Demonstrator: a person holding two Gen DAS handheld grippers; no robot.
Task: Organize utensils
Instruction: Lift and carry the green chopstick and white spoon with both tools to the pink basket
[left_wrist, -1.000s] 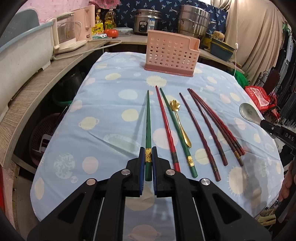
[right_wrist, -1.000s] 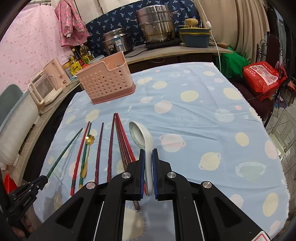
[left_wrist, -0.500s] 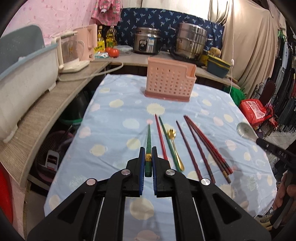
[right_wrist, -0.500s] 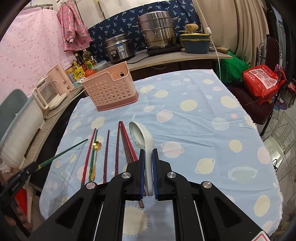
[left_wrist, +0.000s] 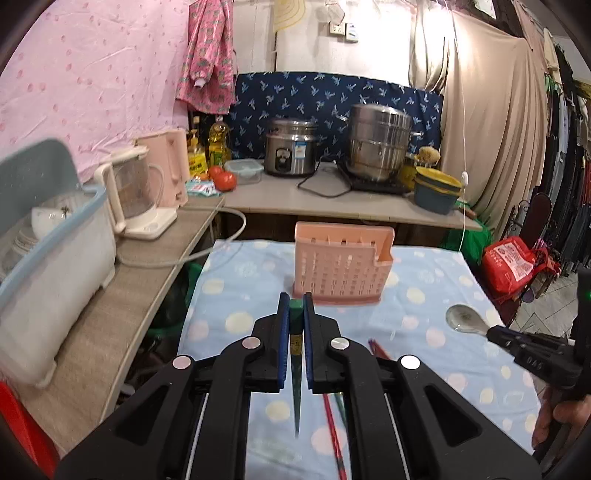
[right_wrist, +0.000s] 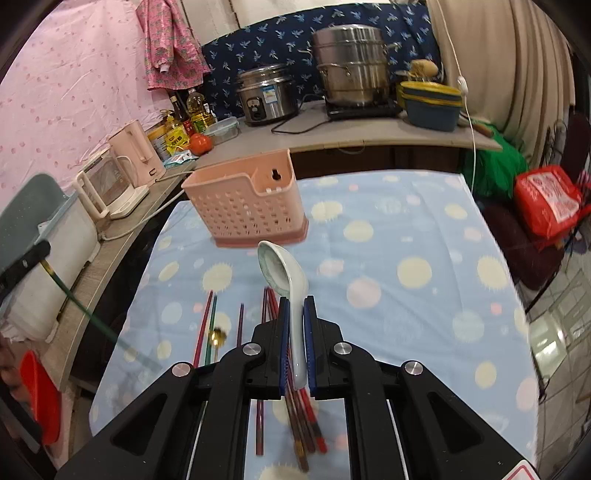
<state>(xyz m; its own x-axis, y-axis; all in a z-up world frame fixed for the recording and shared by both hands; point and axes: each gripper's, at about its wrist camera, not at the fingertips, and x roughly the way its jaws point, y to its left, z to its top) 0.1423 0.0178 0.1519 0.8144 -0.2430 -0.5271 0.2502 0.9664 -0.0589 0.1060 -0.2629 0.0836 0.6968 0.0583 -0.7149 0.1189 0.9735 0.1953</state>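
Two tongs are loaded: your left tongs (left_wrist: 296, 317) pinch a green chopstick (left_wrist: 296, 373), tip hanging down, and your right tongs (right_wrist: 296, 325) pinch a white ceramic spoon (right_wrist: 284, 280) by its handle. Both are raised above the worktop (right_wrist: 424, 236), with the pink utensil basket (right_wrist: 243, 206) at 12 o'clock, seemingly empty. By my reading, nothing is sorted yet. Only your right view shows the remaining chopsticks (right_wrist: 201, 332) and gold spoon (right_wrist: 218, 338) lying at 9 o'clock of the tongs; your left view shows little of them.
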